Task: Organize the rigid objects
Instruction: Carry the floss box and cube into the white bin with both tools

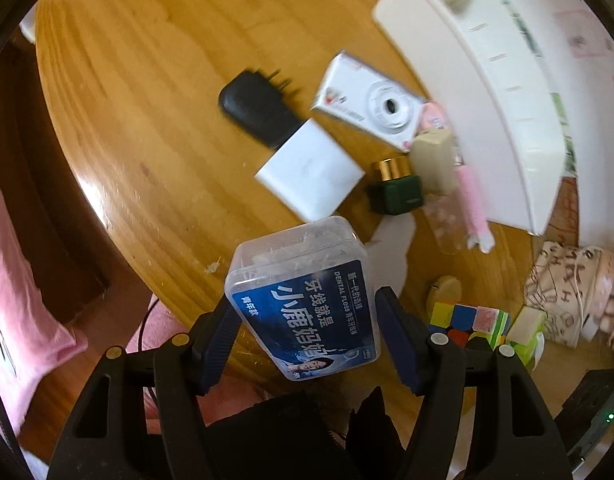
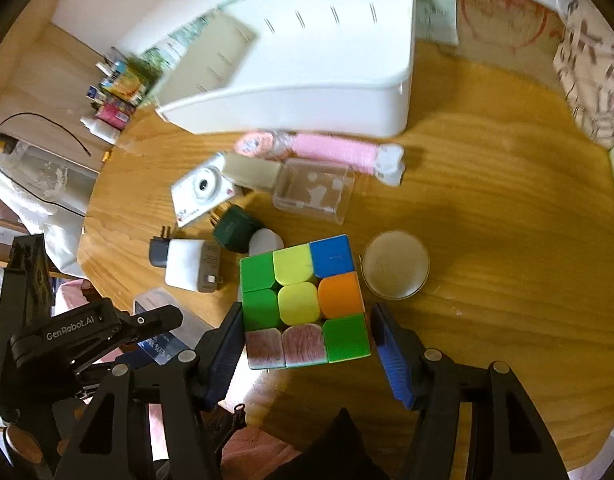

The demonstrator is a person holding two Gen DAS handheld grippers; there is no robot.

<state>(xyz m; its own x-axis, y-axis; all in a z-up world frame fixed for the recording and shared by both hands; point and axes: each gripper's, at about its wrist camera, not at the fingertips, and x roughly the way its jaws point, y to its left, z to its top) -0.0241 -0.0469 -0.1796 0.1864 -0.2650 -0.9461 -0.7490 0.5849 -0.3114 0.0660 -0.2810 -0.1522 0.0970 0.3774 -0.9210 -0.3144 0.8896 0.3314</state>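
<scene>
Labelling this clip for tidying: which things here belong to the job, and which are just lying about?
Job:
- dental floss box, in left gripper
- puzzle cube, between right gripper fingers
- white bin
- toy camera
- white charger
- green bottle

Lying about:
- patterned cloth
- black cable

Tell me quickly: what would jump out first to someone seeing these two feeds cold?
The bright puzzle cube sits between the fingers of the right claw, filling the lower middle of the right wrist view. In the left wrist view the left claw grips a clear dental floss box with a blue label, tilted above the wooden table. Behind both, a big white bin stands on the table's far side.
</scene>
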